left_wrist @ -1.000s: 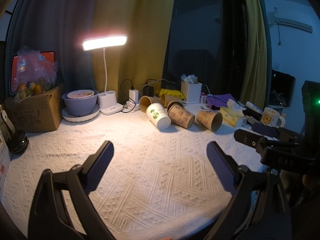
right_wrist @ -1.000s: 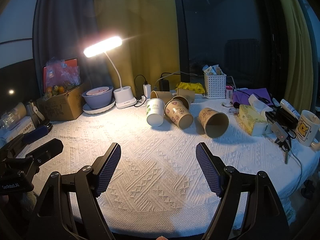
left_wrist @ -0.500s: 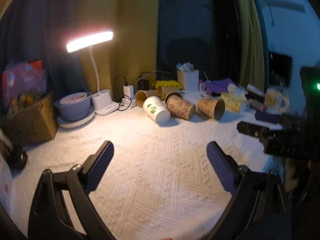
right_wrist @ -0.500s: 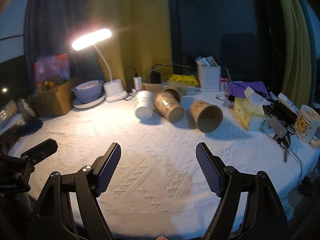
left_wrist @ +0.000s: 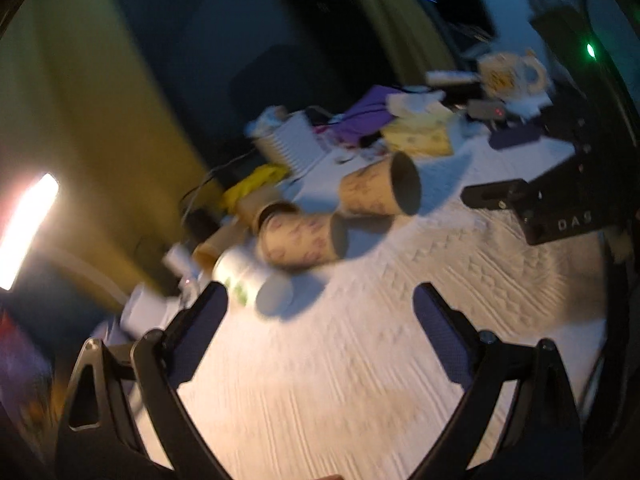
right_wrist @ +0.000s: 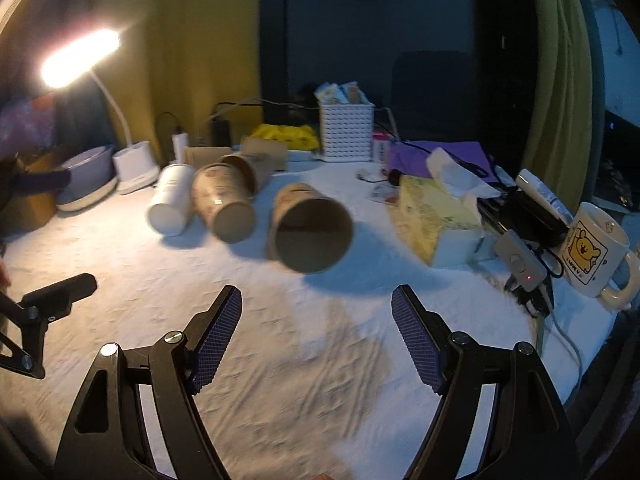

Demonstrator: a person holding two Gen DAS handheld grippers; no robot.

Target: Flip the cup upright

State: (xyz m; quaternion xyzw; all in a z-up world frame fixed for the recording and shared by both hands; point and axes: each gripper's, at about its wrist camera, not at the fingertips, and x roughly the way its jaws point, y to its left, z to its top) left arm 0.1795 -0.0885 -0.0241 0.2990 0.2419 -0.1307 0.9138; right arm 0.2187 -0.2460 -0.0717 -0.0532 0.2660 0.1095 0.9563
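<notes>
Several paper cups lie on their sides on the white tablecloth (right_wrist: 304,360). The nearest brown cup (right_wrist: 308,228) points its open mouth at my right gripper (right_wrist: 316,336), which is open and empty a short way in front of it. To its left lie a patterned cup (right_wrist: 224,204) and a white cup (right_wrist: 172,200). In the blurred, tilted left wrist view my left gripper (left_wrist: 320,320) is open and empty, with the white cup (left_wrist: 252,284) by its left finger, the patterned cup (left_wrist: 300,240) and the brown cup (left_wrist: 380,190) beyond.
A lit desk lamp (right_wrist: 80,58), a bowl (right_wrist: 86,172), a white basket (right_wrist: 346,130), a tissue box (right_wrist: 436,216), a bear mug (right_wrist: 592,252) and cables ring the cups. The left gripper's fingertip (right_wrist: 60,288) shows at the right view's left edge.
Both grippers have moved closer to the cups. The left gripper has rolled and swung right, so its view is tilted and blurred. Both stay open.
</notes>
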